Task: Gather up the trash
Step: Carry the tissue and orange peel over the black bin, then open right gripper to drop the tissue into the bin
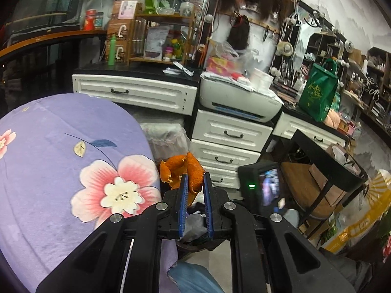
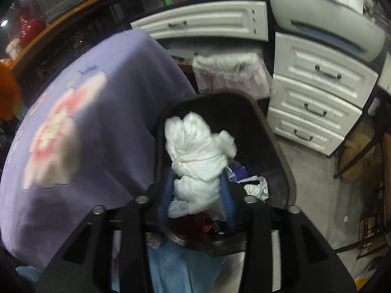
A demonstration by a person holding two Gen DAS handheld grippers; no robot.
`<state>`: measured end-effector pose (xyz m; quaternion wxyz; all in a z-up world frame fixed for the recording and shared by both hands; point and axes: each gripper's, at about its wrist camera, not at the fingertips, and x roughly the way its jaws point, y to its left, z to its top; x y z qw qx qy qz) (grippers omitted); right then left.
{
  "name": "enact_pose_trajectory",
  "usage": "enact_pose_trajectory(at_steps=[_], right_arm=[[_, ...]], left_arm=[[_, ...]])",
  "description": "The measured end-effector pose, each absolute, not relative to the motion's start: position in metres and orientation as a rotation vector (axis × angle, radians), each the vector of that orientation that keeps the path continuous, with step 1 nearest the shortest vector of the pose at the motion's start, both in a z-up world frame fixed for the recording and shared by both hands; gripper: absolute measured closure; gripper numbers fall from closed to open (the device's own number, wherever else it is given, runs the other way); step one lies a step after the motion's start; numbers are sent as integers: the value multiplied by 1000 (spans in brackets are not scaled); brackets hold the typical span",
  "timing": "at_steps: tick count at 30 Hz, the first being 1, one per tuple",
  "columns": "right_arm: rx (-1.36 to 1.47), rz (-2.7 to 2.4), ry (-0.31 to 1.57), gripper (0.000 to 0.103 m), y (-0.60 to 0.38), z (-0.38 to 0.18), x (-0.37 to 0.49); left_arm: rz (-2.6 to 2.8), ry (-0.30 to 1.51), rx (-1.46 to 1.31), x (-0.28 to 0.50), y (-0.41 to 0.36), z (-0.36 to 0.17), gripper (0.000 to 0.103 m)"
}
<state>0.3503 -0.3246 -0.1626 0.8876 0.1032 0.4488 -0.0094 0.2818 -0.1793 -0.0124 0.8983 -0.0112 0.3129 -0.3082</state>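
Note:
A curled piece of orange peel [image 1: 171,168] is pinched between the blue pads of my left gripper [image 1: 195,178], which is shut on it just past the edge of the purple flowered tablecloth [image 1: 61,158]. In the right wrist view the peel [image 2: 7,92] is an orange blur at the far left. My right gripper [image 2: 196,174] points down into a dark trash bin [image 2: 276,146] that holds wrappers. A crumpled white wad [image 2: 195,141] sits between its fingers; the jaws stand apart and the pads do not seem to press on it.
A second bin lined with a white bag [image 2: 229,70] stands behind the dark one, against white drawers [image 2: 315,92]. A printer [image 1: 239,100] sits on top of them. A black side table [image 1: 325,161] is to the right. A leg in blue jeans [image 2: 185,268] is below.

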Motion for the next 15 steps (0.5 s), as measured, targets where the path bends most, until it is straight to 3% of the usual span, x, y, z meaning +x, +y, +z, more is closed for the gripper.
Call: enact_pose_trajectory(at_steps=[5,15], right_arm=[[254,-39,953,43,-335,-173,346],[246,-93,820,43,-363,-110,292]], left_arm=[[-645,675,-6,286,-191,-24,90],[-722,686,33,283,-224,-24,90]])
